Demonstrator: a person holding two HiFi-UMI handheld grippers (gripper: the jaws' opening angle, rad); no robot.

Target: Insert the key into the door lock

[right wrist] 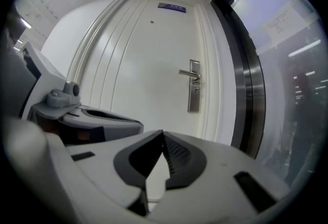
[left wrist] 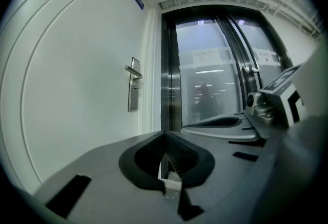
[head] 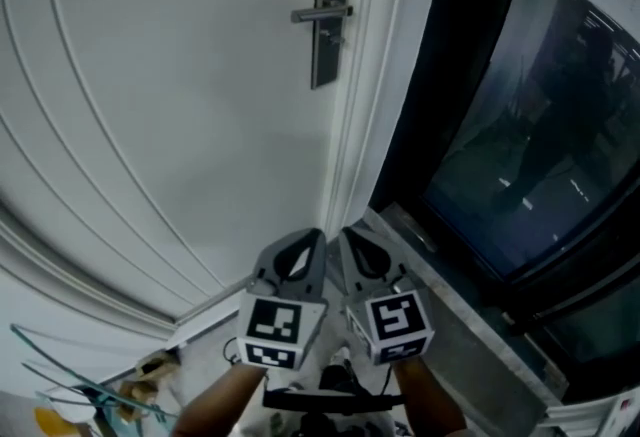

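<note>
Left claw [left wrist: 164,135] and right claw [right wrist: 163,133] are both closed with no key visible to me, so I'd find it before rising to the lock [head: 328,50], upper centre.

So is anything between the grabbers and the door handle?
Nothing. In the head view only bare white door stretches from the left gripper and right gripper to the door handle.

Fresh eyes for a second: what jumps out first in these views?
The white door fills the head view's left, its metal lever handle near the top centre. Dark glass takes the right. Low centre, the left hand-held gripper and right hand-held gripper sit side by side, jaws together.
</note>
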